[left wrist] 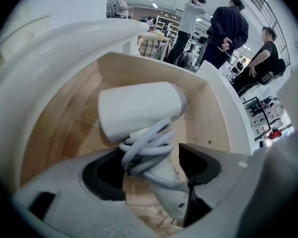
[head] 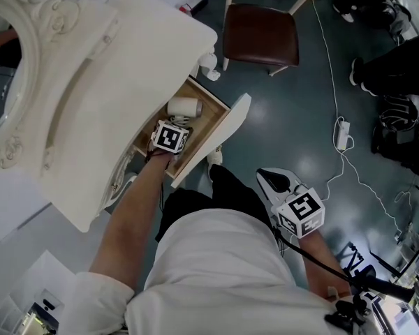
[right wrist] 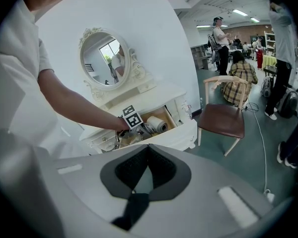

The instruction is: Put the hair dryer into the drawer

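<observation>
The hair dryer (left wrist: pixel 139 110) already lay on the wooden bottom of the open drawer (left wrist: pixel 208 108), its cord wound round the handle, so the placing looked done, with only the left gripper (left wrist: pixel 150 168) to be lifted clear. Its fingers (left wrist: pixel 198 163) stood wide apart on either side of the handle without clamping it. The right gripper (right wrist: pixel 148 157) hung well away from the drawer, fingers closed together on nothing.

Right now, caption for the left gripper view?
Open hand-held gripper straddles the hair dryer lying in the wooden drawer.
</observation>
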`<move>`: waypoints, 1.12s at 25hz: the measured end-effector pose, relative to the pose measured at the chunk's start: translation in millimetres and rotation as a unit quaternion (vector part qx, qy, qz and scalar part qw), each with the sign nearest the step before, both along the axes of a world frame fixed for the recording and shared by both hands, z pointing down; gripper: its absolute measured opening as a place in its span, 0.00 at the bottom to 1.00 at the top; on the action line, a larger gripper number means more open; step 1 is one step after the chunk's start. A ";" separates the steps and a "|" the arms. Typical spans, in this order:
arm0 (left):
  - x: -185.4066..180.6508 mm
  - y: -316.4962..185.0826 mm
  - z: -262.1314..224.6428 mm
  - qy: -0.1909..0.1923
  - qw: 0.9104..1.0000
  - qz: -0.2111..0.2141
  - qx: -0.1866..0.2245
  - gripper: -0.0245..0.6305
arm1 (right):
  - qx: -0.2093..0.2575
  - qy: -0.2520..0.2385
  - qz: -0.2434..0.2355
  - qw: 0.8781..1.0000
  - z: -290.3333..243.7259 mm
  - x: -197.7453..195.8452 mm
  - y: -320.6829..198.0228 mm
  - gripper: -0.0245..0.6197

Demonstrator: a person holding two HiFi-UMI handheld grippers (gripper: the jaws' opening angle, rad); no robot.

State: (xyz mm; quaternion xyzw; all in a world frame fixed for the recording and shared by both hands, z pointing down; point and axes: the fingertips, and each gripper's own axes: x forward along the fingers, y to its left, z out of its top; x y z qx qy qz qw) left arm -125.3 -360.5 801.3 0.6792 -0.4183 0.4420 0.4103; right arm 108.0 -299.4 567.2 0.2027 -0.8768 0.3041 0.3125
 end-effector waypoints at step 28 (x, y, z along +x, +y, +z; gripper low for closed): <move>-17.7 60.4 -150.5 0.111 0.983 -0.046 0.136 0.49 | 0.055 -0.023 -0.076 0.995 -20.7 -87.5 43.3 0.04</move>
